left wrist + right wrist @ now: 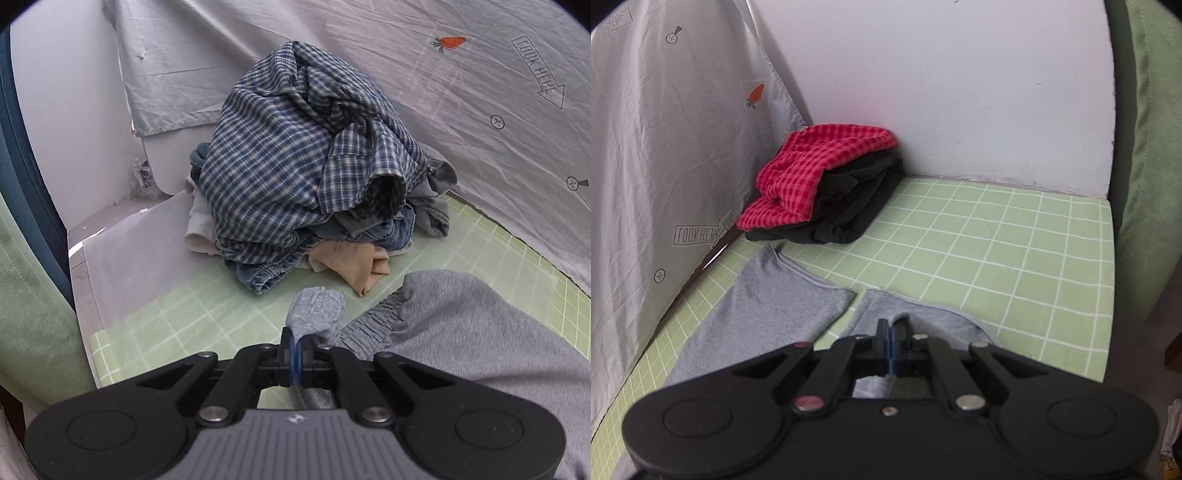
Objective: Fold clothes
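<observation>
Grey sweatpants (480,332) lie on the green checked mat (192,317). My left gripper (295,343) is shut on a bunched corner of the elastic waistband, which sticks up past the fingertips. In the right wrist view the two grey pant legs (768,306) lie flat on the mat (997,258), and my right gripper (891,332) is shut on the hem of the nearer leg.
A heap of unfolded clothes topped by a blue plaid shirt (303,155) stands ahead of the left gripper. A folded stack with red checked fabric (812,173) on dark garments sits in the far corner. A grey printed sheet (665,147) hangs along the back. White wall (960,92) behind.
</observation>
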The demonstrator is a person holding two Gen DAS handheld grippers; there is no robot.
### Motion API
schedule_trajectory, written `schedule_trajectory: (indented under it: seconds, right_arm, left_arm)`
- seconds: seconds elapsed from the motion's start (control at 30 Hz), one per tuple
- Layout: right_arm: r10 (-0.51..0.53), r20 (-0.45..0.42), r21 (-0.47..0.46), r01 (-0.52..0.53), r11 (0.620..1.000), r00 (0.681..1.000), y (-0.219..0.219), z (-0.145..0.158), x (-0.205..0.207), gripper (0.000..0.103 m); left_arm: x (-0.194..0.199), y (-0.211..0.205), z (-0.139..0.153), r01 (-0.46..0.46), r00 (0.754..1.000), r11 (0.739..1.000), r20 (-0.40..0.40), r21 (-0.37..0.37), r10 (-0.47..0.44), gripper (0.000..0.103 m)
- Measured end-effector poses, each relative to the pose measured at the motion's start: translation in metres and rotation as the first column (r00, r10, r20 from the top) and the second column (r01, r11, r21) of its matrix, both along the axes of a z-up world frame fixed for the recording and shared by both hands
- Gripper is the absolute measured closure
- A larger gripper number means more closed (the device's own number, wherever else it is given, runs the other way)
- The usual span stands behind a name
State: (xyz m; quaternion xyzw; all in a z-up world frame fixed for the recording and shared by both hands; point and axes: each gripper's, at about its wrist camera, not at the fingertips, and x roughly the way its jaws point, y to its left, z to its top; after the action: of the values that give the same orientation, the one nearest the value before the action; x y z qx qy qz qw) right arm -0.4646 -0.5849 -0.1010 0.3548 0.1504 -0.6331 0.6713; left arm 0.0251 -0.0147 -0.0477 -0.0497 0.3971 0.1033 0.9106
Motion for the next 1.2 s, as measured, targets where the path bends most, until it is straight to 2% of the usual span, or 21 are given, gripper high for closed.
schedule_trajectory:
  seconds: [0.1,0.17,0.27,0.33,0.43,0.53,0.63,0.67,0.7,0.73,0.77,0.83,0.87,0.9,0.97,1.03,1.1,1.2]
  right_arm:
    - [0.033,0.016,-0.059,-0.032,0.998,0.999,-0.013,0.016,0.019,0.102]
    - [0.080,-0.036,-0.086,-0.083,0.993,0.996,-0.023,0.021,0.038,0.102]
    - [0.144,-0.148,-0.075,-0.156,0.985,0.978,-0.041,0.013,0.069,0.102]
    - [0.156,-0.136,-0.078,-0.168,0.983,0.978,-0.049,0.015,0.081,0.102]
    - [0.168,-0.123,-0.095,-0.180,0.979,0.978,-0.067,0.023,0.103,0.102]
    - [0.195,-0.161,-0.115,-0.215,0.970,0.967,-0.095,0.027,0.146,0.102]
    - [0.232,-0.152,-0.125,-0.252,0.960,0.961,-0.133,0.029,0.190,0.102]
    - [0.260,-0.149,-0.101,-0.276,0.956,0.954,-0.149,0.024,0.209,0.101]
    - [0.297,-0.156,-0.054,-0.309,0.950,0.942,-0.164,0.017,0.229,0.100]
    - [0.330,-0.164,-0.015,-0.336,0.942,0.930,-0.174,0.009,0.245,0.089]
    - [0.356,-0.180,0.020,-0.358,0.933,0.917,-0.178,0.001,0.258,0.065]
    - [0.393,-0.206,0.061,-0.389,0.919,0.896,-0.172,-0.011,0.273,0.043]
    - [0.403,-0.216,0.064,-0.399,0.915,0.889,-0.163,-0.015,0.274,0.042]
    - [0.413,-0.226,0.068,-0.409,0.910,0.882,-0.154,-0.018,0.275,0.039]
    - [0.399,-0.254,0.081,-0.392,0.916,0.881,-0.129,-0.025,0.262,0.021]
    - [0.366,-0.295,0.096,-0.353,0.931,0.883,-0.106,-0.033,0.243,0.019]
    - [0.312,-0.307,0.111,-0.292,0.950,0.899,-0.089,-0.039,0.220,0.019]
    - [0.203,-0.234,0.145,-0.173,0.974,0.951,-0.073,-0.053,0.182,0.018]
  left_arm:
    - [0.019,-0.005,-0.006,-0.017,1.000,0.999,-0.021,-0.047,0.016,0.101]
    - [0.029,-0.012,-0.012,-0.018,0.999,0.998,-0.036,-0.057,0.016,0.101]
    - [0.043,-0.023,-0.020,-0.019,0.998,0.997,-0.058,-0.073,0.015,0.101]
    - [0.053,-0.030,-0.026,-0.020,0.997,0.996,-0.073,-0.084,0.014,0.101]
    - [0.068,-0.041,-0.019,-0.005,0.998,0.995,-0.061,-0.099,-0.001,0.101]
    - [0.090,-0.052,-0.008,0.013,0.999,0.993,-0.033,-0.118,-0.017,0.101]
    - [0.127,-0.070,0.000,0.046,0.999,0.988,0.024,-0.146,-0.043,0.101]
    - [0.139,-0.078,-0.001,0.057,0.998,0.987,0.047,-0.149,-0.051,0.097]
    - [0.150,-0.087,-0.005,0.085,0.995,0.986,0.065,-0.145,-0.077,0.088]
    - [0.159,-0.099,-0.010,0.116,0.993,0.986,0.037,-0.119,-0.112,0.080]
    - [0.168,-0.111,-0.015,0.147,0.989,0.985,0.007,-0.093,-0.147,0.069]
    - [0.171,-0.127,-0.023,0.195,0.980,0.979,-0.032,-0.065,-0.198,0.064]
    - [0.164,-0.131,-0.024,0.211,0.976,0.975,-0.039,-0.064,-0.214,0.058]
    - [0.158,-0.136,-0.026,0.227,0.972,0.972,-0.045,-0.063,-0.230,0.041]
    - [0.145,-0.144,-0.030,0.259,0.963,0.964,-0.058,-0.061,-0.263,0.024]
    - [0.129,-0.147,-0.039,0.252,0.958,0.964,-0.118,-0.081,-0.260,0.024]
    - [0.110,-0.145,-0.052,0.240,0.947,0.963,-0.187,-0.123,-0.260,0.024]
    - [0.087,-0.139,-0.070,0.180,0.936,0.967,-0.273,-0.179,-0.224,0.024]
